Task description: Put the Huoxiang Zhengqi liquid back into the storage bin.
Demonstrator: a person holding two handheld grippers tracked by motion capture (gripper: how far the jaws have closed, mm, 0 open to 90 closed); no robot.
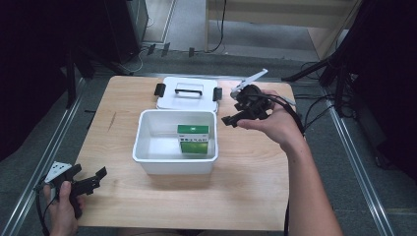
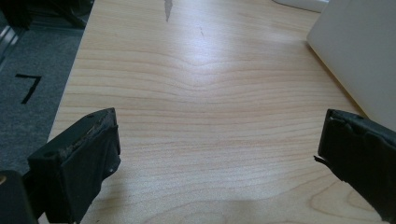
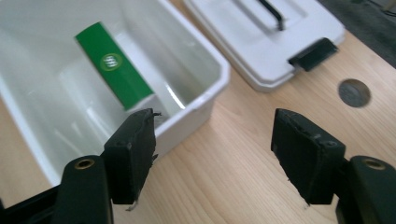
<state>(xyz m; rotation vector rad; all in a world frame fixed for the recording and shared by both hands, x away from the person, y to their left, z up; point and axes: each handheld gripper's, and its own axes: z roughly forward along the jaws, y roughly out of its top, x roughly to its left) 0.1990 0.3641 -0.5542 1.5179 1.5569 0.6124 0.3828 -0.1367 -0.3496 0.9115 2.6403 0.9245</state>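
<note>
A white plastic box point(image 1: 147, 160) stands in the middle of the wooden table, with a green and white carton point(image 1: 193, 139) upright inside it by the right wall. From the right gripper view the carton point(image 3: 113, 70) leans in the box point(image 3: 205, 100). The box's white lid point(image 1: 188, 92) with black handle and clips lies flat behind it. My right gripper point(image 1: 231, 119) hovers open just right of the box's far corner, jaws empty point(image 3: 215, 154). My left gripper point(image 1: 91, 179) rests open near the table's front left corner, with bare wood between its jaws point(image 2: 219, 149).
The box's side wall point(image 2: 359, 56) rises at the right of the left gripper view. A round hole point(image 3: 354, 92) sits in the tabletop near the lid point(image 3: 280, 42). Metal rails run along both table sides, and cables and stand legs lie on the floor beyond.
</note>
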